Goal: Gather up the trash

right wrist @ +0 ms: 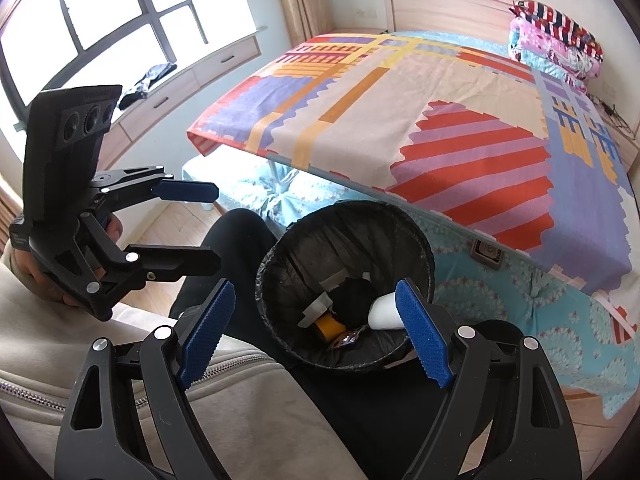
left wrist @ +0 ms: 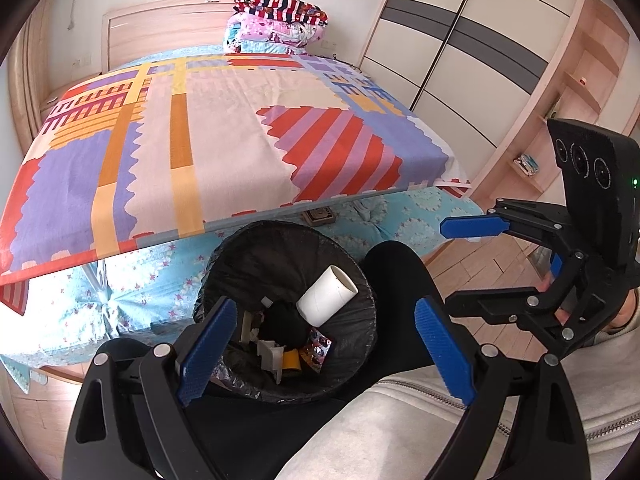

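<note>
Left wrist view: both hand-held grippers, left and right, gape wide and empty above the bin (holding a white tube), beside the bed.

The left wrist camera looks forward and downward between its own two blue fingers, close above the trash bin, with the wardrobe on its right. The right wrist camera has the same downward look from the other side, near the bin, with the window on its left. Both views share the bin, the bed and the person's knee.
</note>
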The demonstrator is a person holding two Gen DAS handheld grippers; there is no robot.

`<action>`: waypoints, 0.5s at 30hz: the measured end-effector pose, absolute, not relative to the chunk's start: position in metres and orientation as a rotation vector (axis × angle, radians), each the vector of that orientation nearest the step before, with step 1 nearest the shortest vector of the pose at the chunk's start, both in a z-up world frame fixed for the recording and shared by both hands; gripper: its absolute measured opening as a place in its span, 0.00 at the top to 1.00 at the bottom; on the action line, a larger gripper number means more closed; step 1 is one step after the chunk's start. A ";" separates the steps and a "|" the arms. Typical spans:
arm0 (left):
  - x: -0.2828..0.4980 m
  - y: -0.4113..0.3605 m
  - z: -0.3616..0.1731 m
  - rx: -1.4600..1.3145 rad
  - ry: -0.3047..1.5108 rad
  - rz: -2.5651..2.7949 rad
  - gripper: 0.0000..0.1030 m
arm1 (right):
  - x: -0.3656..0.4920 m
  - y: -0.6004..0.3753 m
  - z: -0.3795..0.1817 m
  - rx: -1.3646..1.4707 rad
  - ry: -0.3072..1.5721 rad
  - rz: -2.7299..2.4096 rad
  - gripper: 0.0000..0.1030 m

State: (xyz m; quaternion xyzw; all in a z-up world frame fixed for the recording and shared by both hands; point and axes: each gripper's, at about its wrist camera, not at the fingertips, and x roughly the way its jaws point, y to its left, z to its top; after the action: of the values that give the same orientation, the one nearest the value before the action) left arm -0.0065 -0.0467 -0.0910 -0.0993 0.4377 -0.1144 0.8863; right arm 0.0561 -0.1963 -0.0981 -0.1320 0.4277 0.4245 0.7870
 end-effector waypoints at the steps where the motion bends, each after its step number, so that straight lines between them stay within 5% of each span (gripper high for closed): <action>1: -0.006 -0.047 -0.091 -0.206 0.910 -0.239 0.15 | 0.056 -0.196 -0.098 -0.286 0.922 0.916 0.20; 15: -0.006 -0.051 -0.091 -0.202 0.908 -0.251 0.15 | 0.055 -0.195 -0.097 -0.283 0.914 0.918 0.20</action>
State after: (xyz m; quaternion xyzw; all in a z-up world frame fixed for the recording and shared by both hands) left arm -0.0059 -0.0512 -0.0906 -0.0973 0.4367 -0.1205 0.8862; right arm 0.0549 -0.1955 -0.0969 -0.1313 0.4244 0.4260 0.7882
